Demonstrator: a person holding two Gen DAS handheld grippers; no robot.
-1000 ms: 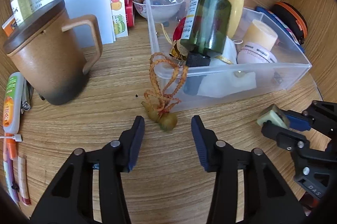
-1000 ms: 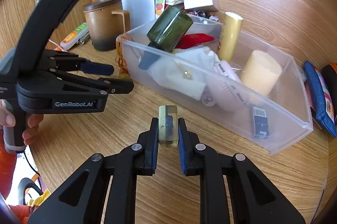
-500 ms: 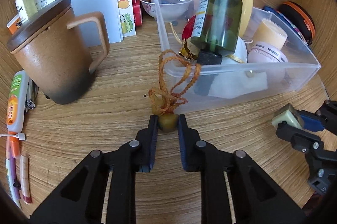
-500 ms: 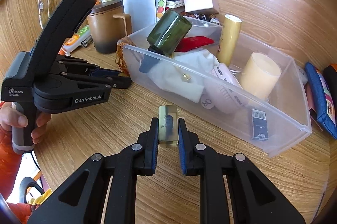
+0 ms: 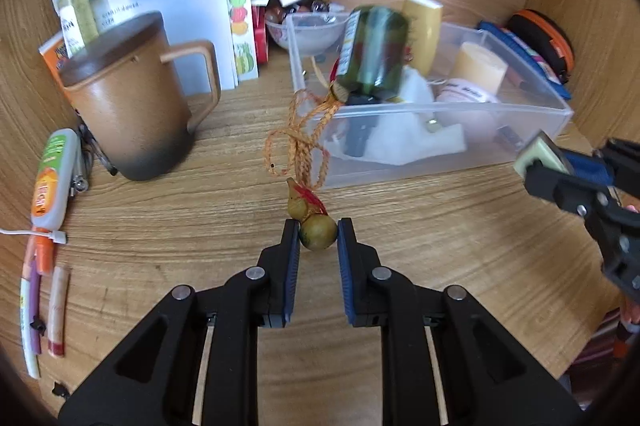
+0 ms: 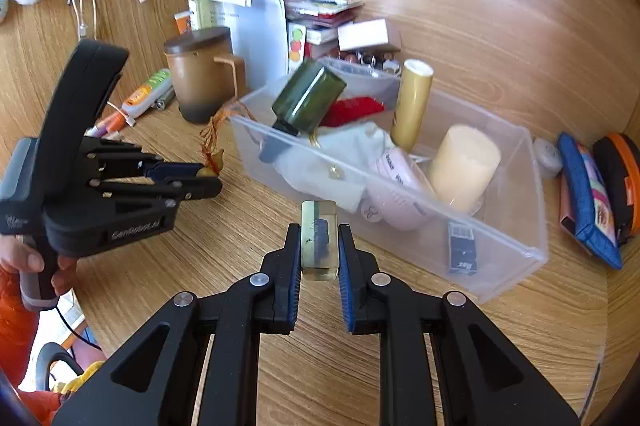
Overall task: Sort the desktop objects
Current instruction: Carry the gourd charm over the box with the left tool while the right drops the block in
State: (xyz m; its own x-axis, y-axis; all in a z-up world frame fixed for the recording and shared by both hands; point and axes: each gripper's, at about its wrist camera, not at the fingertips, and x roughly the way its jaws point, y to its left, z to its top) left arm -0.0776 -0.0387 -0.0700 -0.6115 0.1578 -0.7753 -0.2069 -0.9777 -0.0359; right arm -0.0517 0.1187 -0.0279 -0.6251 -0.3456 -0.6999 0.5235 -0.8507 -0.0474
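In the left wrist view, the left gripper [image 5: 318,240] sits at the lower centre of the frame with its jaws clenched on the round lower bulb of a small olive-green gourd charm [image 5: 313,222]. The charm's braided orange cord [image 5: 304,135] runs up toward the middle of the frame and drapes over the front wall of the clear plastic storage bin [image 5: 452,161]. That bin fills the centre right of the frame and holds a dark green glass bottle [image 5: 372,55] tipped neck-down against the front wall, a tall yellow cylinder [image 5: 422,31], a cream pillar candle [image 5: 482,71] and crumpled white cloth [image 5: 412,135]. A brown ceramic mug with a dark wooden lid [image 5: 128,101] stands at the left of the frame on the wooden desk [image 5: 200,226], with an orange-and-green correction tape dispenser [image 5: 50,181] lying near the left edge. In the right wrist view, the right gripper [image 6: 319,244] occupies the lower centre, its jaws grasping a translucent yellowish rectangular block with a dark inclusion [image 6: 319,240], held upright above the desk just in front of the bin. The other gripper appears at the left of this frame, with the charm pinched at its tip beside the bin's left corner. A blue patterned pouch [image 6: 586,201] leans at the right edge.
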